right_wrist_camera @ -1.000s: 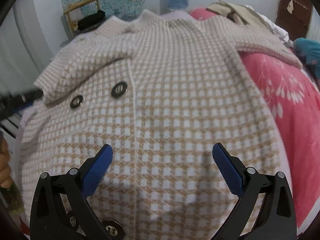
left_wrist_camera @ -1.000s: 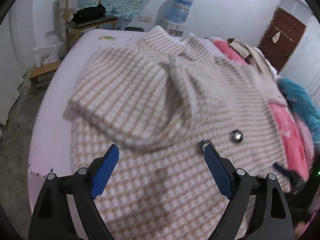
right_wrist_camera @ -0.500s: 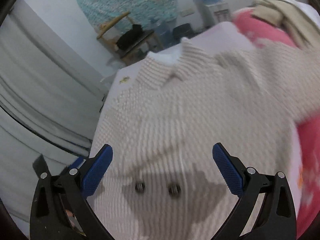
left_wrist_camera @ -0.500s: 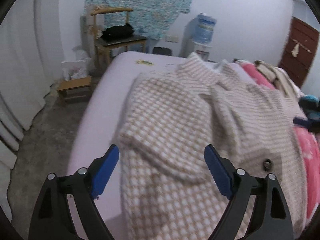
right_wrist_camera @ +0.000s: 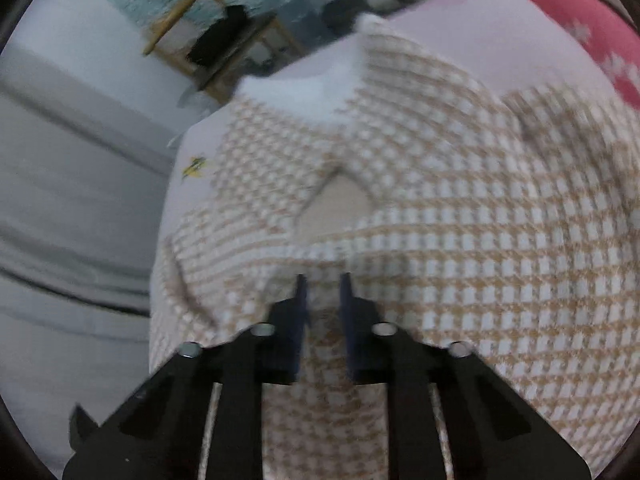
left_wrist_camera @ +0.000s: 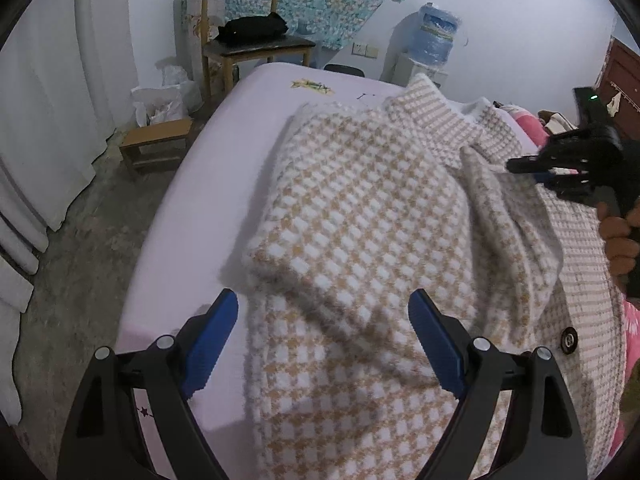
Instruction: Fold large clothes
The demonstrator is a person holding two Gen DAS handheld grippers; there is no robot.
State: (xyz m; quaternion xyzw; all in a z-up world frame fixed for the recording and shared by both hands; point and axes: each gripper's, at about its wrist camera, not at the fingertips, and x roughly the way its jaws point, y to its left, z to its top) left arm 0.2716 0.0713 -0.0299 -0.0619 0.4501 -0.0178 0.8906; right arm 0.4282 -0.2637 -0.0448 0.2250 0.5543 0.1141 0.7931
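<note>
A large beige-and-white checked coat lies on the bed, its sleeve folded over the body and a dark button near its right edge. My left gripper hangs open over the sleeve's cuff end and grips nothing. Its left finger is over bare sheet. My right gripper has its jaws closing tight on a fold of the coat, below the collar. In the left wrist view the right gripper pinches the coat's raised edge at the far right, with a hand on its handle.
The lilac bed sheet lies bare to the left of the coat. Past the bed stand a wooden chair with a black bag, a low stool and a water dispenser. A pink blanket lies on the right.
My right gripper swept across the coat towards its collar and went from wide open to shut on the fabric. My left gripper drifted towards the bed's left edge, still open.
</note>
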